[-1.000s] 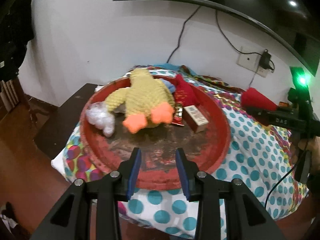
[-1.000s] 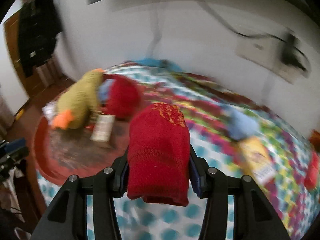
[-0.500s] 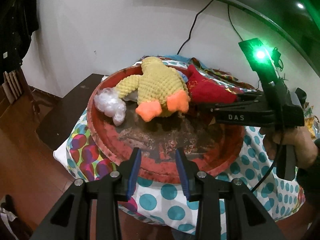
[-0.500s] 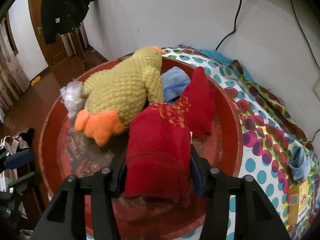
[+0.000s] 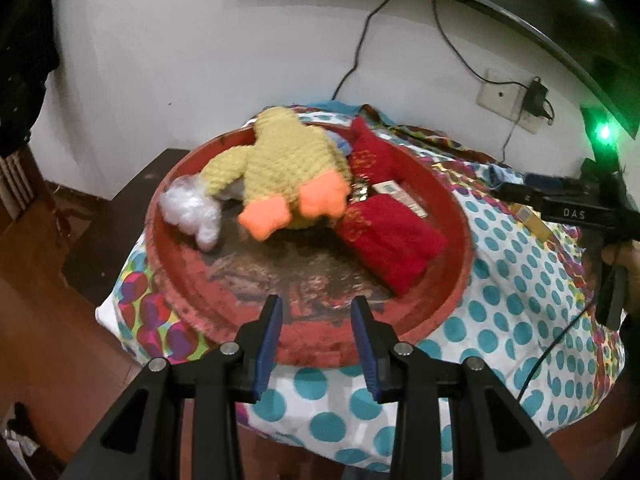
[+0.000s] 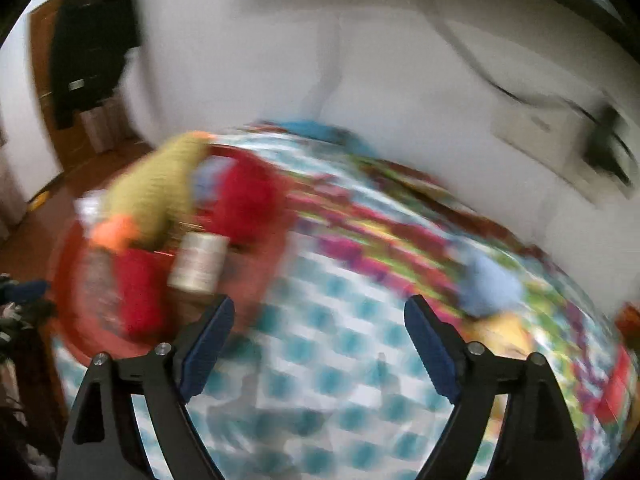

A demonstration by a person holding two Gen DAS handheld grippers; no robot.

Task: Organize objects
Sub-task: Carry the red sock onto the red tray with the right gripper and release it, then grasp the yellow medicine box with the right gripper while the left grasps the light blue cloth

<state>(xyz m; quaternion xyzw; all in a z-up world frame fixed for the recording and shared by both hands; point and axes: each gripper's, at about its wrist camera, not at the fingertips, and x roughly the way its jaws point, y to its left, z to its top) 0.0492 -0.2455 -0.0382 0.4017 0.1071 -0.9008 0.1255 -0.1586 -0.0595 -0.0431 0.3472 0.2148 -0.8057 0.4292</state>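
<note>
Red is what fills the left wrist view: a round red tray (image 5: 460,216) sits on the polka-dot cloth (image 5: 500,300) as the collecting place, and in it lie a yellow knitted duck (image 5: 280,168), a wad of clear plastic (image 5: 192,212), a small box (image 5: 400,196) and two red knitted socks, the nearer red sock (image 5: 392,240) lying flat by the tray's right side, the other (image 5: 370,156) behind it. The left gripper (image 5: 316,344) hangs just short of the tray's near rim, fingers narrowly parted and holding nothing, probably waiting. The right tool at the frame's edge reads "DAS"; the box's print is too small to read.

Right wrist view, heavily blurred: the right gripper (image 6: 320,344) is spread wide and empty over the cloth, tray (image 6: 68,280) off to its left. A pale blue bundle (image 6: 492,284) and a yellow packet (image 6: 504,332) lie ahead on the cloth, likely the next things to gather
</note>
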